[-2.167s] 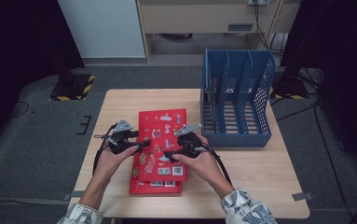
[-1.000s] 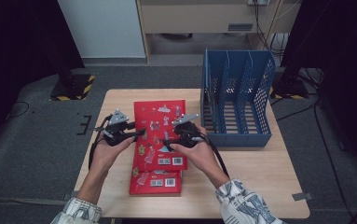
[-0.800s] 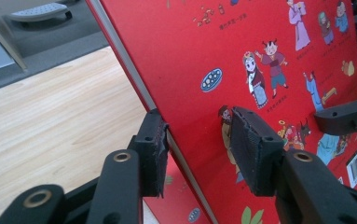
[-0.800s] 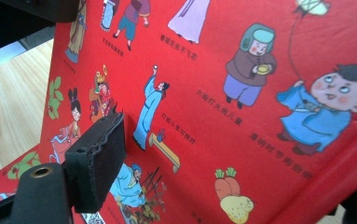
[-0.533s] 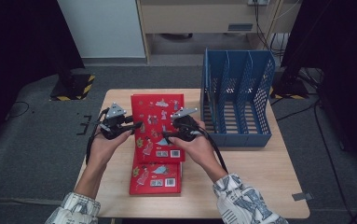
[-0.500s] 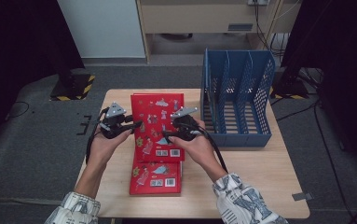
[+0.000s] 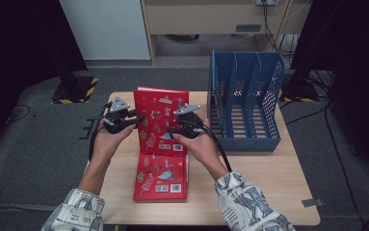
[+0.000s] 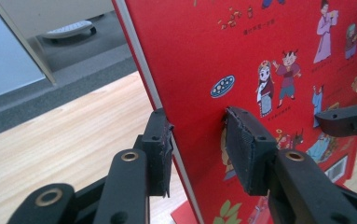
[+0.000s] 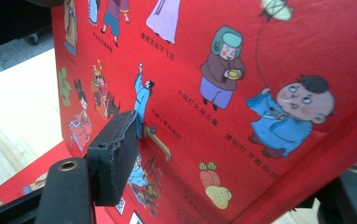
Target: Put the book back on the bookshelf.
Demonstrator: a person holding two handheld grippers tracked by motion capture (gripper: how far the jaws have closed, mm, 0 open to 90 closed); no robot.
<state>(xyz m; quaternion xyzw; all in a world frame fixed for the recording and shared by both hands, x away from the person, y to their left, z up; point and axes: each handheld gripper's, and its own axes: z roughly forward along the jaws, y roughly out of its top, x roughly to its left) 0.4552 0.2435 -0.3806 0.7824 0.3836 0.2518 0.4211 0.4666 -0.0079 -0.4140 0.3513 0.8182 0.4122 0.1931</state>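
A red picture book (image 7: 162, 120) stands raised above the wooden counter (image 7: 269, 183), held between two hand-held tools, its illustrated cover facing the camera. A second red book (image 7: 160, 177) lies flat on the counter directly below it, near the front edge. The left tool (image 7: 133, 119) grips the raised book at its left edge; in the left gripper view its jaws are narrowed onto that edge (image 8: 167, 116), one pad behind the cover and one pressed against the printed front. The right tool (image 7: 172, 129) holds the book's right side low down, one pad flat on the cover (image 9: 115, 154) in the right gripper view and the other jaw behind the book's edge. Both forearms reach forward from the counter's near side, patterned sleeves (image 7: 242, 202) at the elbows, hands wrapped around the tool bodies at matching height. A blue slotted file rack (image 7: 244, 103) stands just right of the book.
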